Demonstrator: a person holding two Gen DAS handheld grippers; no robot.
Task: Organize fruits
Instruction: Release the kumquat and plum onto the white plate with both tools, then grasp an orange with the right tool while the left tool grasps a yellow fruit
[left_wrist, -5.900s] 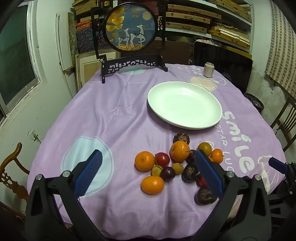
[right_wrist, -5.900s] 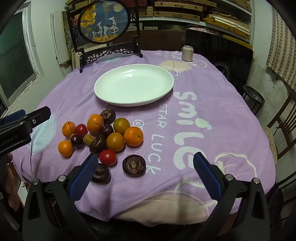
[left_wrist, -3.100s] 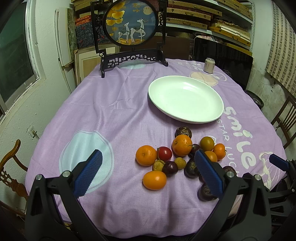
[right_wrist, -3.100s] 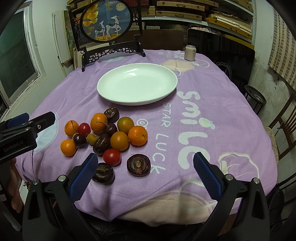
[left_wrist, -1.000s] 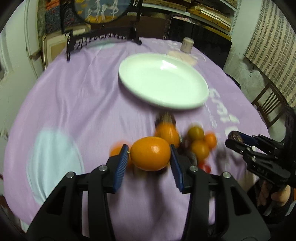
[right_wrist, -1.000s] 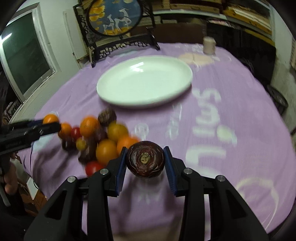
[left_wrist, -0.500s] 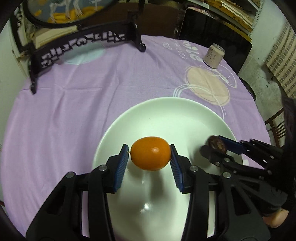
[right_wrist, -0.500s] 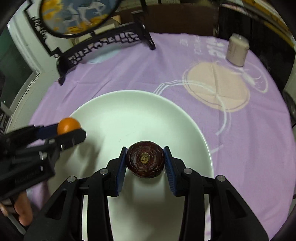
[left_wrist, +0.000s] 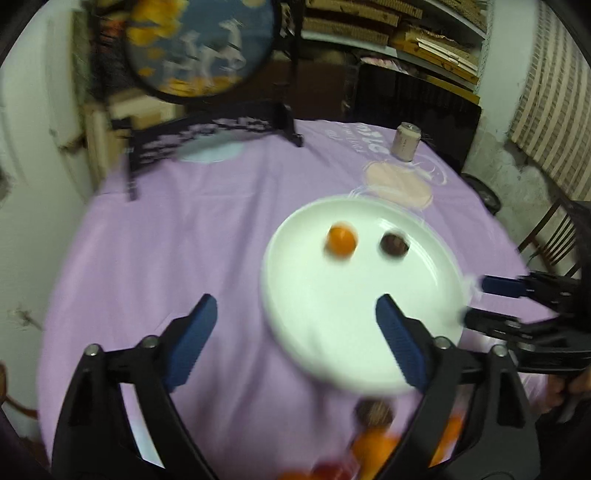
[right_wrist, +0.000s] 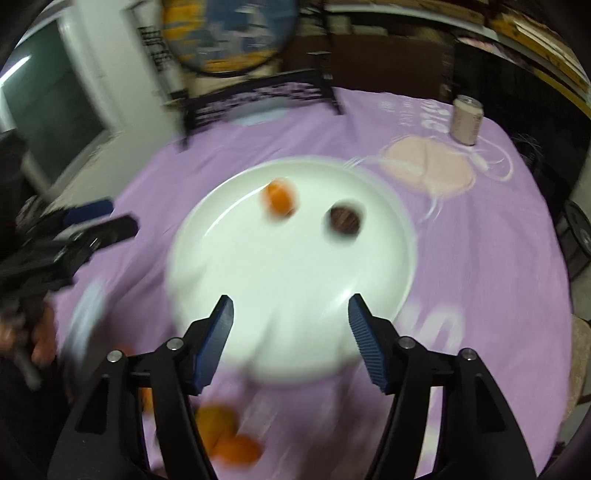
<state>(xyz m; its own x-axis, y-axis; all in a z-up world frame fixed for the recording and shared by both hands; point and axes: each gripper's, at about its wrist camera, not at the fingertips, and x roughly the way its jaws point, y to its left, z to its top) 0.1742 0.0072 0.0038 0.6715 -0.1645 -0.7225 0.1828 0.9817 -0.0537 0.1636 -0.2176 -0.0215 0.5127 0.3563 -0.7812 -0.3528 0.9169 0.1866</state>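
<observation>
A white plate lies on the purple tablecloth. An orange and a dark purple fruit rest on its far half, side by side. My left gripper is open and empty, pulled back over the plate's near left rim. My right gripper is open and empty above the plate's near rim; it also shows in the left wrist view. The left gripper shows at the left of the right wrist view. Blurred loose fruits lie near the table's front.
A round painted screen on a black stand stands at the table's far side. A small can stands at the far right. A wooden chair is beyond the right edge.
Both grippers have opened and let go of their fruits, which now lie on the plate. Both grippers have pulled back toward the table's front.
</observation>
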